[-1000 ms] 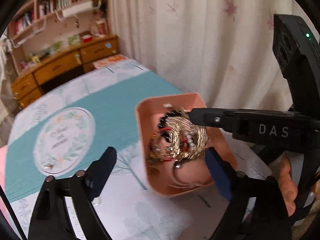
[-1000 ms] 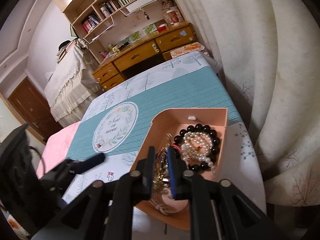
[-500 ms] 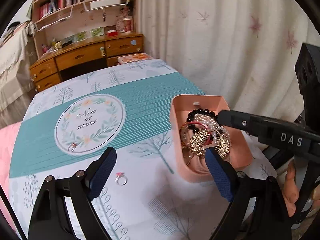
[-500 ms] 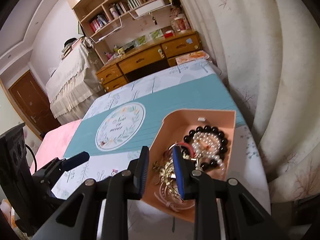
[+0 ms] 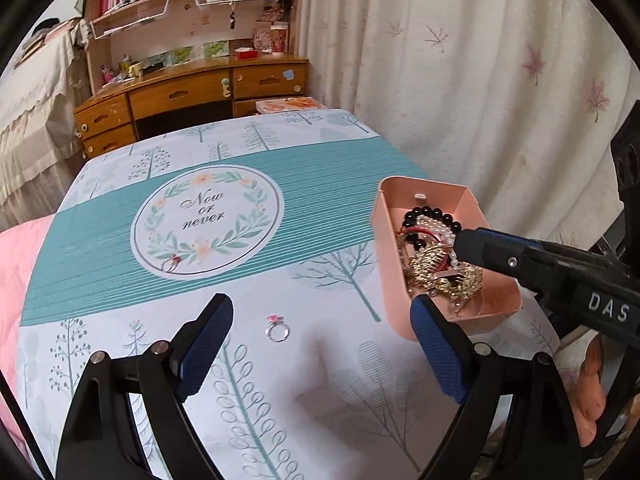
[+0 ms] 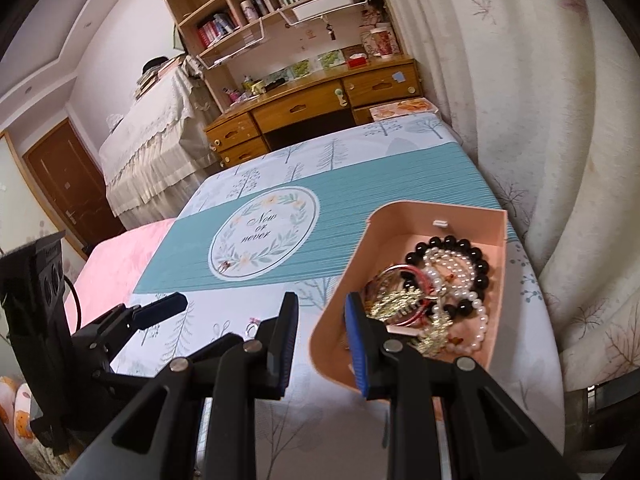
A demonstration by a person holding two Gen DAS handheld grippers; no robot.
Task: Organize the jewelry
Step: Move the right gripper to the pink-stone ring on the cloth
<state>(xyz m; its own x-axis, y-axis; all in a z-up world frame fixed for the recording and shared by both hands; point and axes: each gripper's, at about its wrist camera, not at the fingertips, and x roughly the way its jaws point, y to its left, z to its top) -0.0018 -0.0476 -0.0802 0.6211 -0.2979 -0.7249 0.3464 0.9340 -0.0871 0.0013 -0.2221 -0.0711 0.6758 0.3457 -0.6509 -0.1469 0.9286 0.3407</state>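
Since the earlier frames both grippers have drawn back from the tray (image 5: 464,200), so more of the cloth (image 5: 280,184) shows in each view and the tray sits smaller and further ahead. The left gripper (image 5: 322,344) has swung off the tray toward open cloth, and its jaws stand wide with nothing between them. A ring (image 5: 277,330) lies loose just ahead of it, slightly nearer its left finger, which suggests that ring is the next pick and explains the wide spread. A second ring (image 5: 171,263) rests further ahead and to the left, on the rim of the printed wreath (image 5: 206,220). The right gripper (image 6: 322,326) has widened its jaws a little, and they now stand narrowly apart and empty: its right finger reaches over the tray's near rim while its left finger stays outside, over the cloth. That looks like a release followed by a retreat (nothing hangs from either pad). The jewelry (image 6: 432,296), black beads, pearls, a red bangle and gold pieces, lies heaped in the tray ahead and to the right of the right gripper. The tray itself sits by the cloth's right edge, near the curtain (image 5: 480,80).
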